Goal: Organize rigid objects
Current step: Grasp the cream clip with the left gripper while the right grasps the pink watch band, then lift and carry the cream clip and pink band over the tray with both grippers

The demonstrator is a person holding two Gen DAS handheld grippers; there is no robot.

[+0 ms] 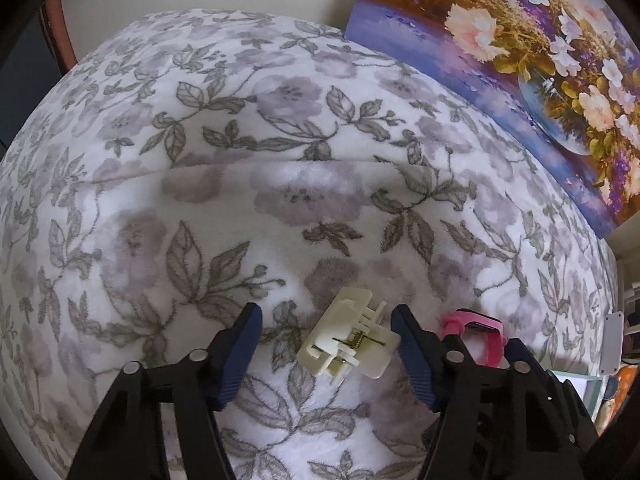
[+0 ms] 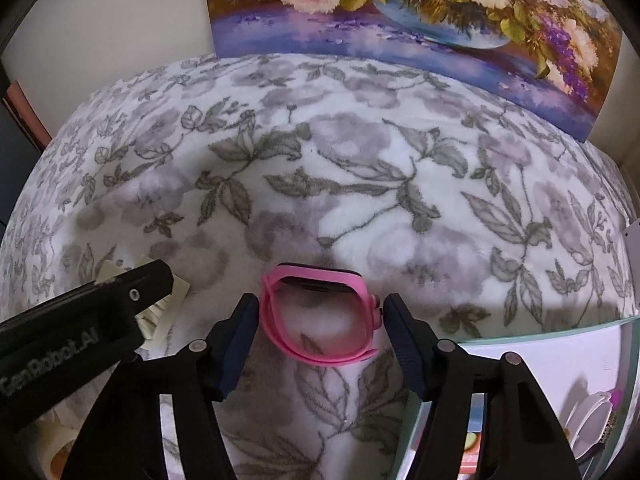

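Left gripper (image 1: 326, 336) fingers spreading wide around a cream plastic latch part (image 1: 349, 334), not touching. Right gripper (image 2: 320, 326) fingers gaping beside a pink watch (image 2: 320, 316). Both lying on the floral blanket (image 1: 280, 184), painting (image 2: 400, 12) leaning behind.

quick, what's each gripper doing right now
Left gripper: open, straddling the cream plastic part.
Right gripper: open, straddling the pink watch.

Both wrist cameras are looking forward and down along their tongs, close over the flowered blanket (image 1: 280, 184). Both are taking in the painting (image 2: 400, 20) far ahead and the pink watch (image 2: 320, 312).
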